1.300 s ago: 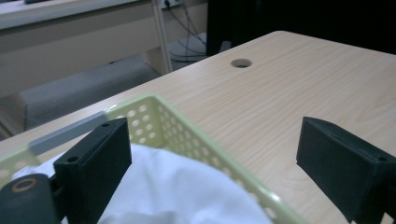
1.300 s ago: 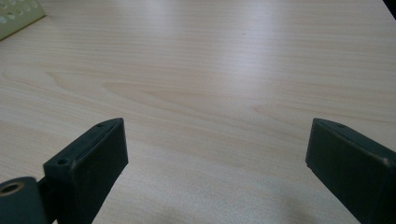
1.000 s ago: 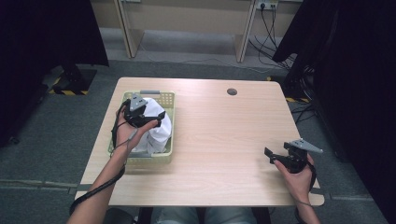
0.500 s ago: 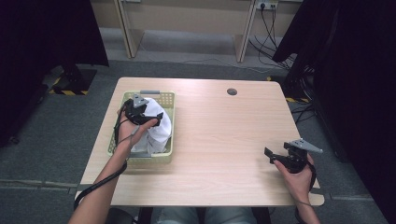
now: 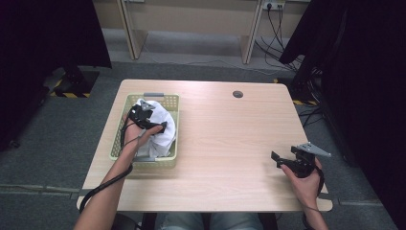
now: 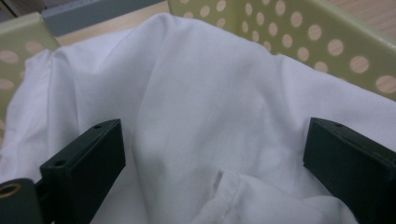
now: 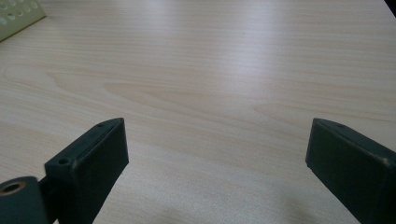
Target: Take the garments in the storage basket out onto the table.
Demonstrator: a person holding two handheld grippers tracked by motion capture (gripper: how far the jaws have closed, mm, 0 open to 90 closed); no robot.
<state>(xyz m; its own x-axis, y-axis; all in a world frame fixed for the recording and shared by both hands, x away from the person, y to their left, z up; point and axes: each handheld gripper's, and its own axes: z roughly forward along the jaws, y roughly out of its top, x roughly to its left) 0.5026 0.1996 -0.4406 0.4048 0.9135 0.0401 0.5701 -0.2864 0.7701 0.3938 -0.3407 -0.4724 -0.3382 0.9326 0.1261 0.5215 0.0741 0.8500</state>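
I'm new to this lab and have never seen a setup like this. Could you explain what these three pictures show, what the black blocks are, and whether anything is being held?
A person sits at a wooden table, holding a hand-operated two-jaw tool in each hand. One picture looks down from above. The other two come from cameras riding on the tools, so the black blocks are each tool's own jaws. The left gripper is lowered into a pale green perforated basket, jaws spread wide over a white cloth lying inside; nothing is pinched yet. The right gripper hangs open above bare tabletop near the right edge, holding nothing. A small round hole sits near the table's far edge.

Soft overhead light, dark surroundings
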